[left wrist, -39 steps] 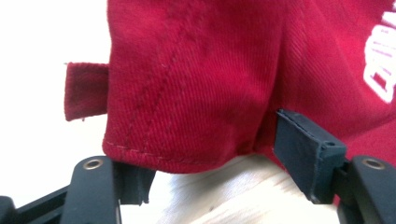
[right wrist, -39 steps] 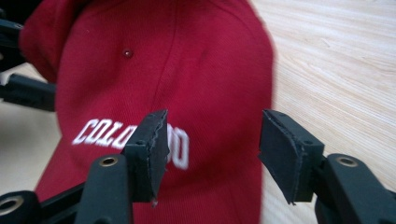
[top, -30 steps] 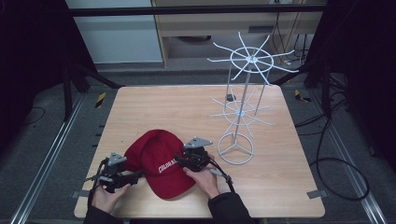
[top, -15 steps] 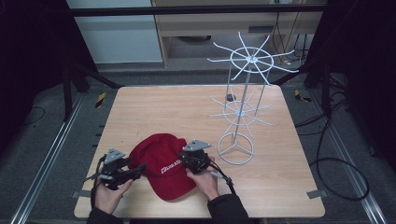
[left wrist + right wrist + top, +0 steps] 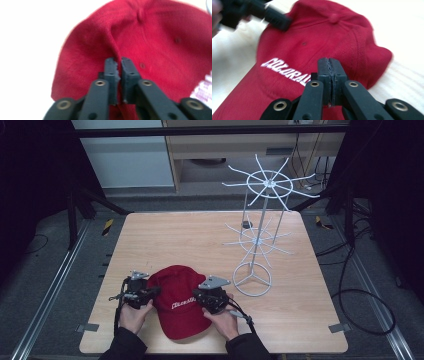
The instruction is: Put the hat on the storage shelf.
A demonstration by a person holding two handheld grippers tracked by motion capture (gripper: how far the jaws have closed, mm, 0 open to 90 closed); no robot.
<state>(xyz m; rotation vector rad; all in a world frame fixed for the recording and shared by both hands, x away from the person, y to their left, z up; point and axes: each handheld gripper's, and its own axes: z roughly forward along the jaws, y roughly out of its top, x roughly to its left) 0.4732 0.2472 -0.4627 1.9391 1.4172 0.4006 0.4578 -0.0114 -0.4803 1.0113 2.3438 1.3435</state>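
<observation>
Both grippers pinch the red cap (image 5: 179,300) from opposite sides: the left gripper (image 5: 119,65), jaws just closed, nips a crown fold ahead of it; the right gripper (image 5: 331,65) clamps fabric beside the lettering, ready to lift it evenly off the counter (image 5: 200,240) toward the wire rack (image 5: 260,237).

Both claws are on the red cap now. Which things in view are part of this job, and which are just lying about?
In the job:
- red cap, pinched on both sides
- left claw, shut on the cap's fabric
- right claw, shut on the cap

Likely next, a guess:
- white wire rack, standing untouched

Lying about:
- small dark object on the table behind the rack
</observation>
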